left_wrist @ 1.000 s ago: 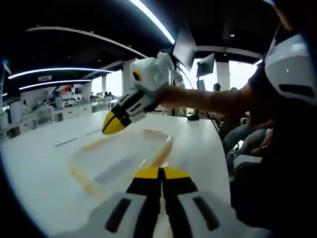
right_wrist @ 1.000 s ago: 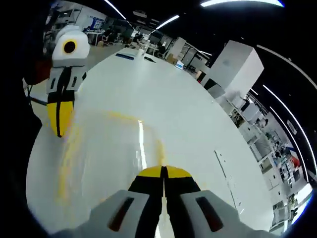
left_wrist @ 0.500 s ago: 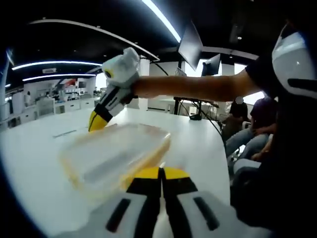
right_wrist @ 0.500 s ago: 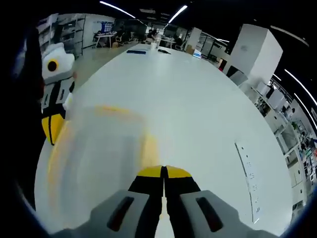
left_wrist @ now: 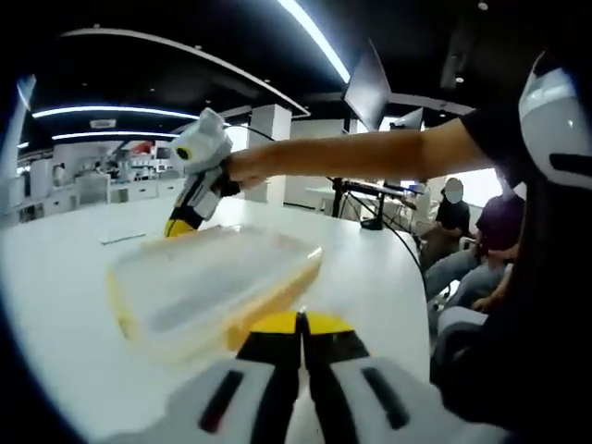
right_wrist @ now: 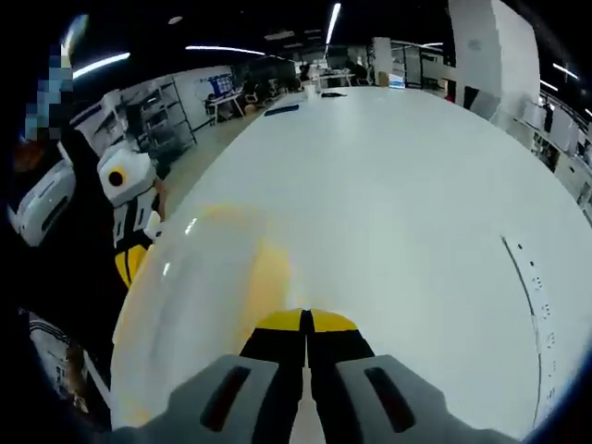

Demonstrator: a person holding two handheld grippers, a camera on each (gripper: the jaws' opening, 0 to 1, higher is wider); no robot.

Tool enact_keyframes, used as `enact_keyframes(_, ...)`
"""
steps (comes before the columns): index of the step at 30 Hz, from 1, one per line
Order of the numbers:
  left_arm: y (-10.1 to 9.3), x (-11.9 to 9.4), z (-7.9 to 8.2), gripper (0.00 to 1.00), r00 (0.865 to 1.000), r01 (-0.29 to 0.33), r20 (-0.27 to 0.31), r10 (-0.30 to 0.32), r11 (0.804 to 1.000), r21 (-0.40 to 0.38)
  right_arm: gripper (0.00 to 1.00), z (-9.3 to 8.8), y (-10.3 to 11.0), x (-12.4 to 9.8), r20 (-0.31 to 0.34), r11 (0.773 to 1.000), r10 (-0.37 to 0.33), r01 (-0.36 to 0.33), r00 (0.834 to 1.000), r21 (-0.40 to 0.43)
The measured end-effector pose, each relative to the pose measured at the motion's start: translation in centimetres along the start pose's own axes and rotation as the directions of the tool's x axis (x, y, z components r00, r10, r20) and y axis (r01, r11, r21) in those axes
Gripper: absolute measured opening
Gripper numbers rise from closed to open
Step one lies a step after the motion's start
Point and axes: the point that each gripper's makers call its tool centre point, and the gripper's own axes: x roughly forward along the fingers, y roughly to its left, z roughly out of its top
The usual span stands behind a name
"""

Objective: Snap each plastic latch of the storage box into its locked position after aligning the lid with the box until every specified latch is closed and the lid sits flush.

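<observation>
I'm working in a big open-plan office or lab: a long white counter (right_wrist: 416, 185) under strip lights (left_wrist: 314, 37), monitors (left_wrist: 370, 88) hung on arms, shelving (right_wrist: 153, 129) along one wall, white pillars (left_wrist: 273, 125), more desks (right_wrist: 236, 97) far back, and people seated (left_wrist: 453, 217) at one side.

The clear storage box (left_wrist: 208, 287) is showing yellow latches; both grippers' fingers (left_wrist: 282, 326) are showing yellow tips on black, over a white worktop (right_wrist: 416, 185).
</observation>
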Motion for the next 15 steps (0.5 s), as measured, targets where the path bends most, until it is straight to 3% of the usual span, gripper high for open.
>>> enact_keyframes(3, 0.4, 0.0, -0.2, 0.0, 1.0, -0.026, -0.005, 0.026, 0.998, -0.049, 0.0, -0.6, 0.0, 0.6, -0.04, 0.999, 0.032, -0.032, 0.999, -0.009)
enact_keyframes(5, 0.5, 0.0, -0.2, 0.0, 0.999, -0.034, 0.003, 0.034, 0.997, -0.067, 0.0, -0.7, 0.8, 1.0, -0.045, 0.996, 0.08, -0.081, 0.996, -0.021)
enact_keyframes(15, 1.3, 0.3, 0.2, 0.0, 0.997, -0.061, 0.031, 0.065, 0.991, -0.119, 0.0, -0.4, 0.7, 1.4, -0.072, 0.983, 0.175, -0.178, 0.982, -0.036)
